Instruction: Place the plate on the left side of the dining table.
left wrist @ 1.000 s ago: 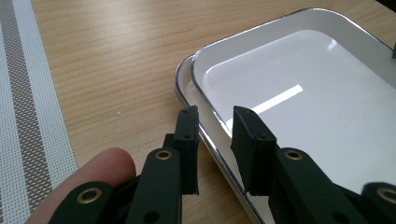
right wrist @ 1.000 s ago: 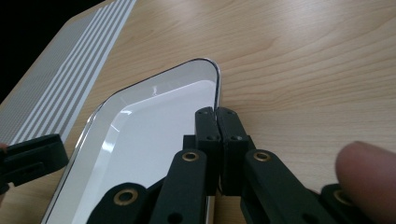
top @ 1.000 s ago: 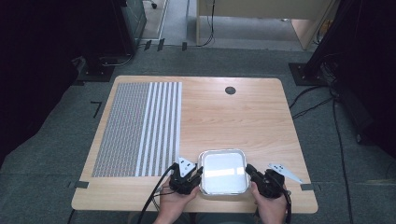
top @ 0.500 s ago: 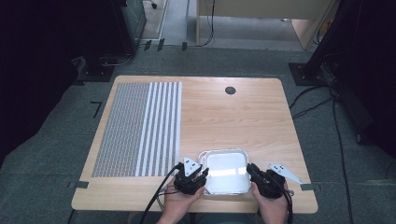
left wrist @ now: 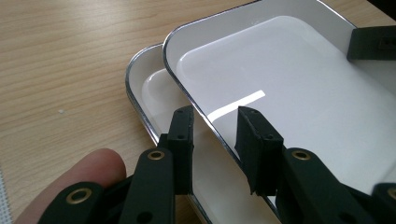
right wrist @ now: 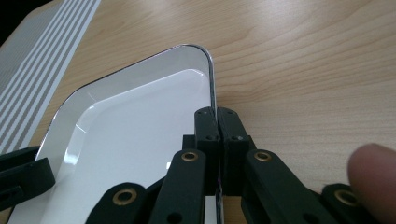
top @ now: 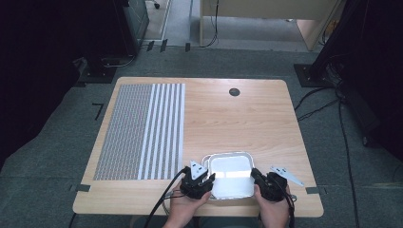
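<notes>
Right now two white trays sit nested at the near edge of the wooden table. The right gripper is clamped on the upper tray's rim, lifting it off the lower tray. The left gripper straddles the opposite rim, jaws apart.

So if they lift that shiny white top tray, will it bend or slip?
The top tray looks like hard, glossy enamel with a metal rim, so it will probably stay stiff. That smooth rim could slip, though the right gripper pinches it tightly. It sits slanted over the lower tray, so it may rock or clink.
</notes>
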A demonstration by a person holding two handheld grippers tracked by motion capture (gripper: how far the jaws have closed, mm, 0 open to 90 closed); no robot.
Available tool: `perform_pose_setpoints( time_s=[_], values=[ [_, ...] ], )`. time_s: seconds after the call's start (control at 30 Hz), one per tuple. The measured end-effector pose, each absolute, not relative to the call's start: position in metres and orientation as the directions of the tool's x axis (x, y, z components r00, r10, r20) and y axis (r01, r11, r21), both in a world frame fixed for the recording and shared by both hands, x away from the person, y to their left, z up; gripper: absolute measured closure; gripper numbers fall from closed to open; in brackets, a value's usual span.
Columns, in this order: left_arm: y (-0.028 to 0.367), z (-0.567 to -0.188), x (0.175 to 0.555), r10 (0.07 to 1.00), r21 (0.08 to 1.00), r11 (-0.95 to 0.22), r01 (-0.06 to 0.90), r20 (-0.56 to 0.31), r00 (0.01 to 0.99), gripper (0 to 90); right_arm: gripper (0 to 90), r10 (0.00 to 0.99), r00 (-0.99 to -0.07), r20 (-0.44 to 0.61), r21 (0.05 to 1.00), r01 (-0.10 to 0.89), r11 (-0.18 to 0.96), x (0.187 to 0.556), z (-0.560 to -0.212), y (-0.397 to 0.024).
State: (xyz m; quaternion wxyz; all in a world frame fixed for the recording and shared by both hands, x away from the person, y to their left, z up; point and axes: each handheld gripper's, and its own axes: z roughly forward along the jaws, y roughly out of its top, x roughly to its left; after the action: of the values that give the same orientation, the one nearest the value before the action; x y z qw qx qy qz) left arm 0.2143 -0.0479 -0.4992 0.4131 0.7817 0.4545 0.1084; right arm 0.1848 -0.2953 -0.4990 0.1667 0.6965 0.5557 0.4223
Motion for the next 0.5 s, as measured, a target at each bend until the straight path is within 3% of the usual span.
perform_pose_setpoints(
  time_s=[0.5],
  values=[
    [-0.047, -0.486, 0.216, 0.806, 0.759, -0.222, 0.612, -0.211, 0.554, 72.0, 89.3, 0.909, 0.029, 0.416, 0.715, 0.608, -0.346, 0.179, -0.489, -0.293]
  ],
)
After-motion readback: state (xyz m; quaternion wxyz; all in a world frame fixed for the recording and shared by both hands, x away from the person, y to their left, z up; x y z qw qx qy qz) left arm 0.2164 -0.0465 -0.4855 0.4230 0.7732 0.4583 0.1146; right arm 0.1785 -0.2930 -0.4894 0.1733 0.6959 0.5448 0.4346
